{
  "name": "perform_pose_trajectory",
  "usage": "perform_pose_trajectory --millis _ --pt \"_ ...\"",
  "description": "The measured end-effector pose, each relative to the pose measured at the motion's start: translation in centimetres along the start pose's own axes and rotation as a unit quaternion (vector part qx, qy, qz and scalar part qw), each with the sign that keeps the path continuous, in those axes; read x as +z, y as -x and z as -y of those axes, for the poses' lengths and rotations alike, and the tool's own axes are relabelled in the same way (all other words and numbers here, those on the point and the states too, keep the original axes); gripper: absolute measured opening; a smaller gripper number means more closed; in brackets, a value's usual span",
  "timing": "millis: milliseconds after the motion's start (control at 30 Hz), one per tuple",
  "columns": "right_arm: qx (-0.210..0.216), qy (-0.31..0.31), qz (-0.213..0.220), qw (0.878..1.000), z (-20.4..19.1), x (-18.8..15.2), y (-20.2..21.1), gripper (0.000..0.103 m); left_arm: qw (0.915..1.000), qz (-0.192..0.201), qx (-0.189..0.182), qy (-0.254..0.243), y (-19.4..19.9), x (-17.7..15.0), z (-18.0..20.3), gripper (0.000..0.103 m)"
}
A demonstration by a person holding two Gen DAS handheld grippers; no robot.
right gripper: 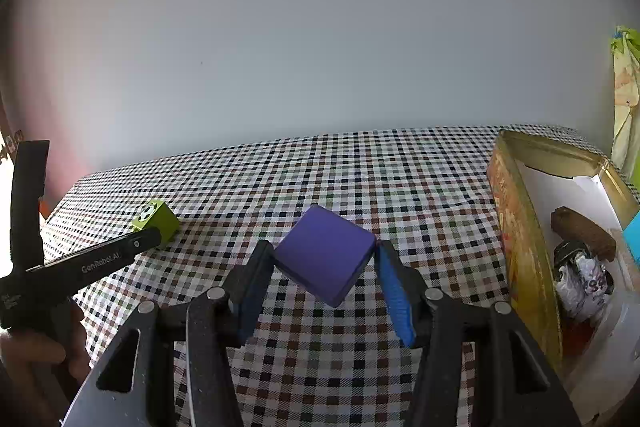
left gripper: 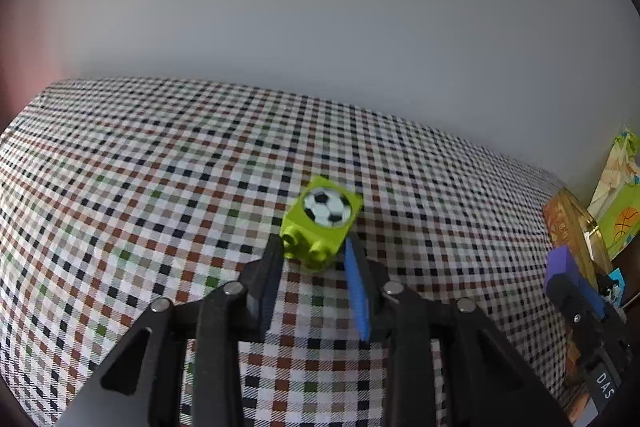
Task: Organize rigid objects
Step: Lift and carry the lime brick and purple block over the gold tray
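Only the right wrist view looks into the gold tin (right gripper: 520, 227) at the right, where a brown block (right gripper: 584, 233) and a crumpled wrapper (right gripper: 584, 283) lie. The right gripper (right gripper: 326, 253) is angled down, clamped on a purple block (right gripper: 324, 255) held above the checked tablecloth (right gripper: 400, 187). The left gripper (left gripper: 314, 245) tilts downward, its fingers parted around a lime-green football brick (left gripper: 320, 223) on the cloth, the left tip at its corner, the right tip clear. A plain pale wall (left gripper: 320, 7) stands behind.

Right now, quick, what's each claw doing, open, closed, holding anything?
Left claw: closing around the green soccer-ball block, grip not clearly made, cannot tell.
Right claw: shut on the purple block, held by its corners above the tablecloth.
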State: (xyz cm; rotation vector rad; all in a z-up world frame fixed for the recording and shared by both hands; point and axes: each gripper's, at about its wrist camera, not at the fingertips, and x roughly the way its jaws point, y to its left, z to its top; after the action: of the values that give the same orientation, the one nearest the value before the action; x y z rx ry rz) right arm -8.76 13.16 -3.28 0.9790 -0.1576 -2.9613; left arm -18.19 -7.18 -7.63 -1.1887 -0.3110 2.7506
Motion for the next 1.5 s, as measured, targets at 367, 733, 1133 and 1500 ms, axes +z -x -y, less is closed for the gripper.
perform_pose_trajectory --millis 367,733,1133,1500 --pt "0.004 -0.001 -0.006 1.000 0.5 0.1 -0.4 0.055 0.9990 -0.021 0.015 -0.038 -1.6 1.1 1.1 0.031" --pt "-0.002 0.002 0.017 1.000 0.9 0.3 0.0 0.055 0.9966 0.067 0.034 -0.032 2.7 0.2 0.8 0.030" --pt "-0.020 0.011 0.050 0.998 0.9 0.8 0.6 0.055 0.9965 0.075 0.008 -0.038 4.0 -1.6 3.7 0.030" --pt "-0.035 0.019 0.088 0.995 2.1 0.3 2.5 0.055 0.9958 0.085 -0.001 -0.033 5.4 -3.0 5.2 0.030"
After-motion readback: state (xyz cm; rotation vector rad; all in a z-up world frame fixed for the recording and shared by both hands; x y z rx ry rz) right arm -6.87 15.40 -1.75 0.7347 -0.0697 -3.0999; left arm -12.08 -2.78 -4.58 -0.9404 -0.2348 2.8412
